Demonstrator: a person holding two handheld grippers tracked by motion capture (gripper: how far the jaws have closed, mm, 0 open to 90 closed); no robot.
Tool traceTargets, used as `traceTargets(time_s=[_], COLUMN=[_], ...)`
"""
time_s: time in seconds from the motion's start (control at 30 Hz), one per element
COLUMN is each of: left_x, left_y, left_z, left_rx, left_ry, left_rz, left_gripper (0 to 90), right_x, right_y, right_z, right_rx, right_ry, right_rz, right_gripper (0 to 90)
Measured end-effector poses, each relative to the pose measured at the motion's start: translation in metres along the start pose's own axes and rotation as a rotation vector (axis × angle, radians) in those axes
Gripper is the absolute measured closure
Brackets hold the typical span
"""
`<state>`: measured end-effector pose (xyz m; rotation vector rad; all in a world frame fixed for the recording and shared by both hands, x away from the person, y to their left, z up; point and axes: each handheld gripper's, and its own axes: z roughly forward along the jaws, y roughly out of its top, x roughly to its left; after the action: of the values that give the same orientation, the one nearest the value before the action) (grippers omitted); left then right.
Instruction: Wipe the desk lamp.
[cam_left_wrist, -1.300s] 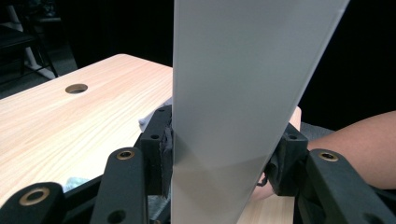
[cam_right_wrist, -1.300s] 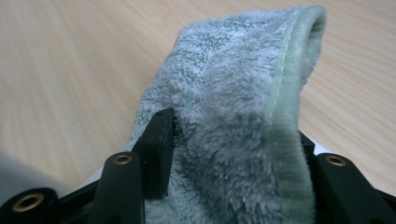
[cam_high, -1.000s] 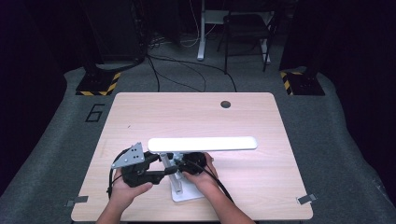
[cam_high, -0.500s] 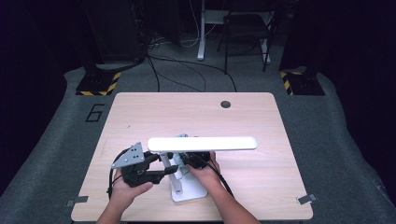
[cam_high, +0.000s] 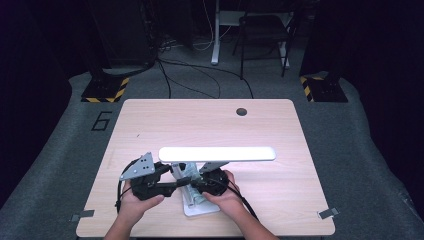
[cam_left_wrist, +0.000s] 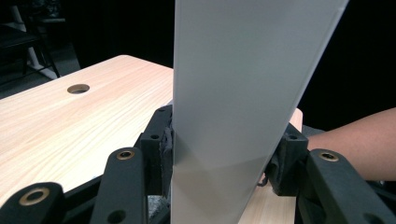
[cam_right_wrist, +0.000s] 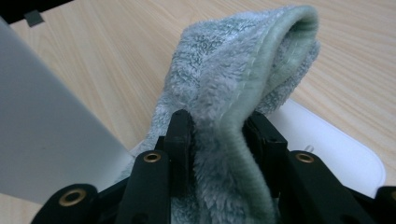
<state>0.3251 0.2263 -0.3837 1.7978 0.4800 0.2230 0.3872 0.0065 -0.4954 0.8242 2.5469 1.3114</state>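
With the left claw (cam_left_wrist: 219, 154) clamped on the lamp (cam_high: 217, 154) arm at the surface's (cam_high: 280, 130) near edge and the right claw (cam_right_wrist: 219, 128) pinching a cloth (cam_right_wrist: 243, 74) over its base, wiping seems barely begun.

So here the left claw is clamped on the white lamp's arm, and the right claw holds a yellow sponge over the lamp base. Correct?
Not quite. The right claw holds a grey-green fluffy cloth, not a yellow sponge; the right gripper view shows its pile bunched between the jaws above the white lamp base. The rest stands: in the left gripper view the left claw is clamped on the white lamp arm.
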Motion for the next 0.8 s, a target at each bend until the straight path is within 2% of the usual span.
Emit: traceTargets(time_s=[0.03,0.07,0.13,0.33,0.47,0.6,0.8], left_x=[0.0,0.0,-0.001,-0.001,-0.001,0.0,0.0], left_y=[0.0,0.0,0.0,0.001,0.0,0.0,0.0], left_z=[0.0,0.0,0.0,0.0,0.0,0.0,0.0], left_rx=[0.0,0.002,0.003,0.005,0.004,0.002,0.001], left_ry=[0.003,0.002,0.0,0.001,0.001,-0.002,-0.002], left_rz=[0.001,-0.002,-0.002,0.005,0.002,0.002,0.001], left_gripper=[51.3,51.3,51.3,51.3,51.3,51.3,51.3], right_x=[0.001,0.006,0.007,0.0,-0.001,-0.005,-0.011], right_y=[0.0,-0.001,-0.001,0.001,0.005,0.008,0.014], right_z=[0.001,0.007,0.009,0.015,0.02,0.024,0.029], right_rx=[0.001,0.015,0.011,0.005,0.003,0.0,0.002], right_ry=[-0.014,-0.073,-0.079,-0.078,-0.117,-0.128,-0.173], right_rz=[-0.012,-0.055,-0.056,-0.013,-0.007,0.016,0.037], right_gripper=[61.2,57.6,57.7,57.7,57.8,57.8,58.0])
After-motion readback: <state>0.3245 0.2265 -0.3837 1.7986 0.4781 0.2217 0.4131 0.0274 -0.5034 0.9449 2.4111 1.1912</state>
